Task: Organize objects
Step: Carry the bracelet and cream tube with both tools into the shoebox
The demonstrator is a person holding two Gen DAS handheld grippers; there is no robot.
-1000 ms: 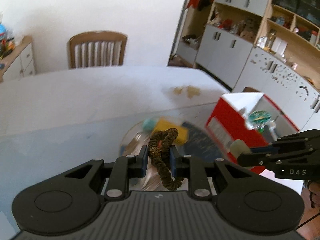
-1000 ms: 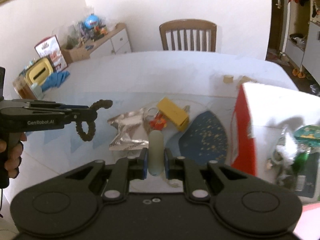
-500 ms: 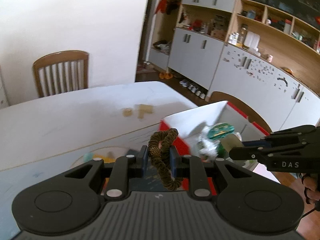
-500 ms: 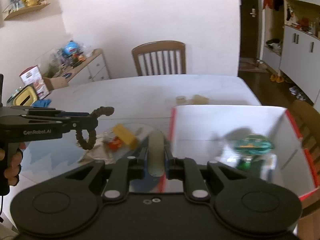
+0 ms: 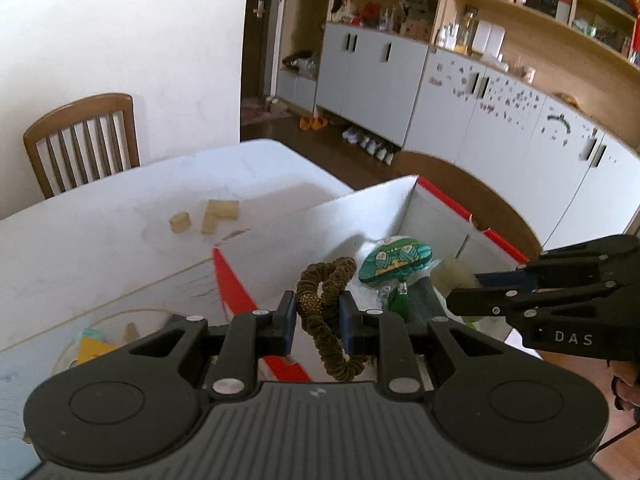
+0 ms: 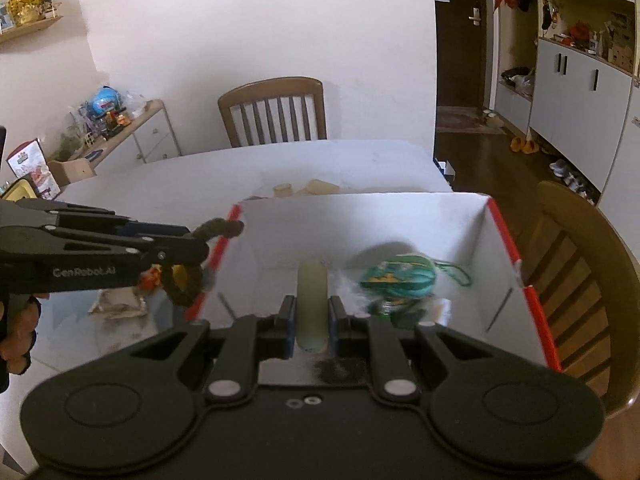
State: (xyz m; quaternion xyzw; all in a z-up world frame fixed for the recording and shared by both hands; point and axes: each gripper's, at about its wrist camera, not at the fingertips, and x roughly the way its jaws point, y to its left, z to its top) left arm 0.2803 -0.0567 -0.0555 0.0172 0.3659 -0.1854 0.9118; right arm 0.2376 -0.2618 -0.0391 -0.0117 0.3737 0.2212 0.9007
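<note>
In your left wrist view, your left gripper pinches a brown hair tie between its two fingers. The hair tie loops up above the fingers and hangs down below them. It is over the near left edge of the red and white box. The box sits open on the white table. Inside the box lies a green and teal oval thing with some green bits under it. Your right gripper comes in from the right side and holds a pale roll over the box. Two small tan blocks sit on the table behind the box. A yellow thing lies on the table to the left, low down. A wooden chair stands at the far side of the table.

In your right wrist view, your right gripper squeezes the pale roll between its fingers, right over the open box. The green and teal oval thing is blurry and lies in the box, just to the right of the roll. Your left gripper reaches in from the left with the brown hair tie in its grip, at the left wall of the box. A crinkly silver wrapper lies on the table to the left of the box.
</note>
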